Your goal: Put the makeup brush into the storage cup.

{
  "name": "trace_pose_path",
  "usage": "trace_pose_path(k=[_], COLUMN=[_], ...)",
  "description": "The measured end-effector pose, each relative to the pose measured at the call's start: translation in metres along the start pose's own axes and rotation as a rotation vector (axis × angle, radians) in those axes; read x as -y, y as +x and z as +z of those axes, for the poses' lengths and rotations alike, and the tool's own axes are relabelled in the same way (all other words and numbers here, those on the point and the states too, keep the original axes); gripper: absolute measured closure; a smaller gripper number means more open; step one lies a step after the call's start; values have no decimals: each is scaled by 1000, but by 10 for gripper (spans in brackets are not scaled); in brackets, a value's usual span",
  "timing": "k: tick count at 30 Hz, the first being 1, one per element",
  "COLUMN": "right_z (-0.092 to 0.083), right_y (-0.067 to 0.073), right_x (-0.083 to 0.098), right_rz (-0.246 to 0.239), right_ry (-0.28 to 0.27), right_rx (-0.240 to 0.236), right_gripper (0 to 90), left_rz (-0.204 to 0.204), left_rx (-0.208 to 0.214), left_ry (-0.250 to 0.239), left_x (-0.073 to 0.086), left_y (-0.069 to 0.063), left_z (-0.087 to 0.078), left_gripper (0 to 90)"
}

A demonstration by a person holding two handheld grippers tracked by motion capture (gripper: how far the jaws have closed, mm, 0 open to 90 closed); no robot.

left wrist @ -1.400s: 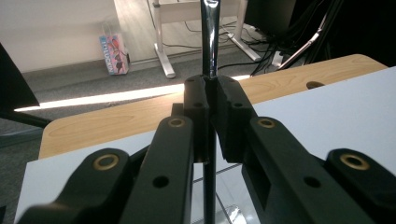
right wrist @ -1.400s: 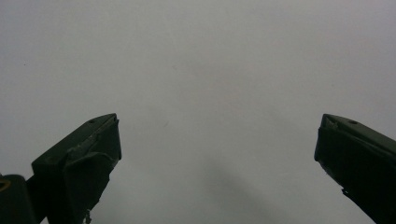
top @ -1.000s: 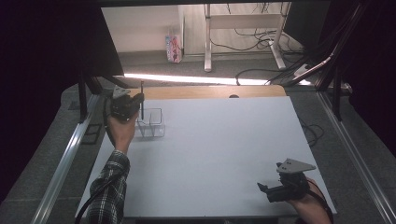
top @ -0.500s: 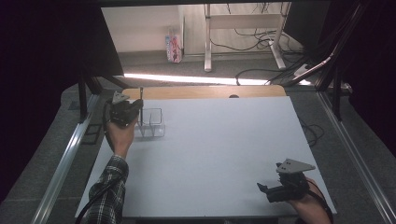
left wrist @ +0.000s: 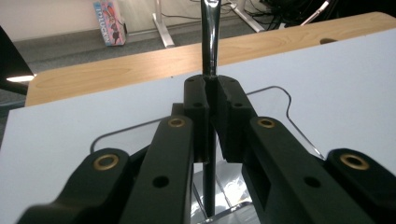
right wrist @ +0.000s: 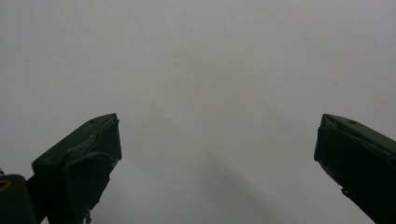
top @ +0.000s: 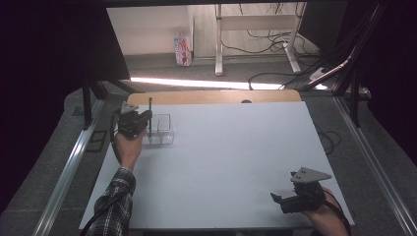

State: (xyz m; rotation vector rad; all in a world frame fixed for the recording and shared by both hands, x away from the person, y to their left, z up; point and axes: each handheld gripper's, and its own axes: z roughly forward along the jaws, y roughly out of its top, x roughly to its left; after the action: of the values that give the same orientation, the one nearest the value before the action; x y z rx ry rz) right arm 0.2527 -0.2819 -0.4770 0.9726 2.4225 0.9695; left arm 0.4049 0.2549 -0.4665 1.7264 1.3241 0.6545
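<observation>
We hold: left gripper (left wrist: 211,119) clamped on upright black rod (left wrist: 208,42) | clear organizer (top: 160,130) directly beneath, insertion unfinished | right gripper (right wrist: 217,154) apart, idle.

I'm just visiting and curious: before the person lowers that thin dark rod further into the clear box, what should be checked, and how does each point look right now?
1. Grip on the rod: ok. The left gripper has its jaws shut on it.
2. Rod upright: ok. It stands roughly vertical in both the left gripper view and the high view.
3. Rod over the clear box: ok. Its lower end reaches down inside the clear walls.
4. Which compartment it enters: cannot tell.
5. Right gripper out of the way: ok. Its jaws are open above the bare white tabletop, at the near right corner.
6. Box held steady: not ok. Nothing braces it.
</observation>
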Motion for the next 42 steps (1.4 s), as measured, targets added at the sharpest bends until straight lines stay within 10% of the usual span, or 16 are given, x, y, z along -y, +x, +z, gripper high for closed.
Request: trace_pose_path(k=[21,32,42], right_z=[1,1,1], right_y=[0,1,1], right_x=[0,0,1], right_rz=[-5,-6,-7], right_ry=[4,8,13], right_rx=[-4,-2,-4], right_gripper=[7,8,8], left_rz=[25,46,63], left_rx=[-1,-13,-7], left_ry=[77,74,89], left_x=[10,0,-3], left_y=[-6,-5,-6], left_z=[12,9,9], left_gripper=[829,184,26])
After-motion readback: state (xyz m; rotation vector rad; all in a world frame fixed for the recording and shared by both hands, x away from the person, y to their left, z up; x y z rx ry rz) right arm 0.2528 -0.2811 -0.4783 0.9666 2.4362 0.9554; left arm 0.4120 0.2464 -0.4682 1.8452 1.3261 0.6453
